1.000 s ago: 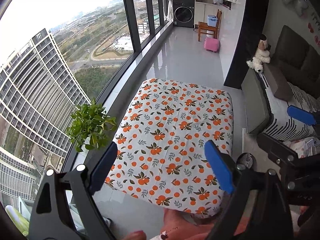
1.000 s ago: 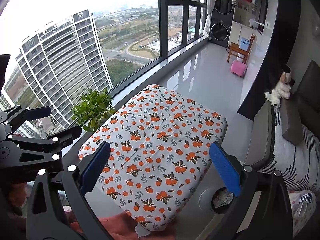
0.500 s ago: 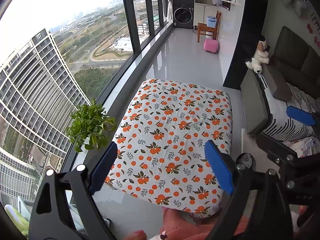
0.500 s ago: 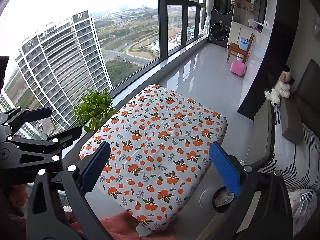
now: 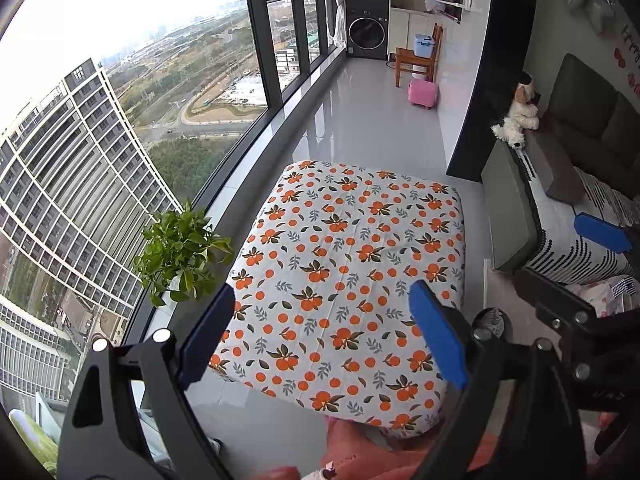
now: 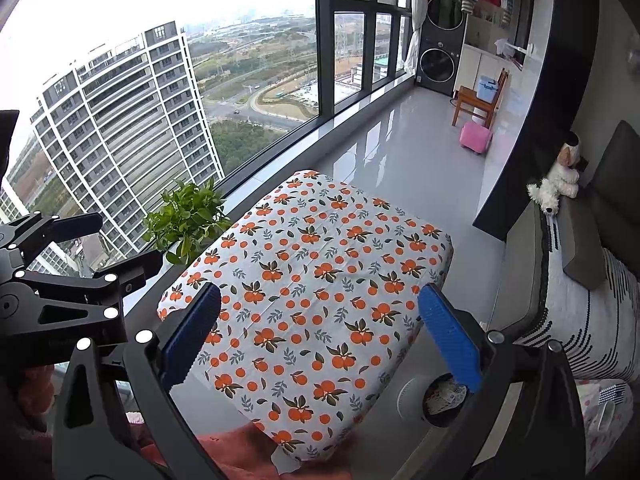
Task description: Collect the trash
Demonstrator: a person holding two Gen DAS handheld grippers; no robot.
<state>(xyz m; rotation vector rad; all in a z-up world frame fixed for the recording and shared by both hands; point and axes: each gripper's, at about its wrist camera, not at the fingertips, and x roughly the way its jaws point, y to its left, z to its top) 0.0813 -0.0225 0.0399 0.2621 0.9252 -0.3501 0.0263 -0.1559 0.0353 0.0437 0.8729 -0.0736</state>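
Above the white quilted cushion printed with oranges and leaves (image 5: 344,272), both tools hover with nothing between their blue pads; the left gripper (image 5: 322,336) is spread wide and empty, and the right gripper (image 6: 320,336) is likewise parted and empty; no loose trash shows on the cushion or on the glossy grey floor (image 5: 372,120); the only likely target is the small round dark-rimmed bin holding crumpled white paper (image 6: 444,394), just beside the cushion's near right corner; I judge the step is searching, so tilt both cameras down toward that bin, approach from above, and close only once the paper sits squarely between the pads.
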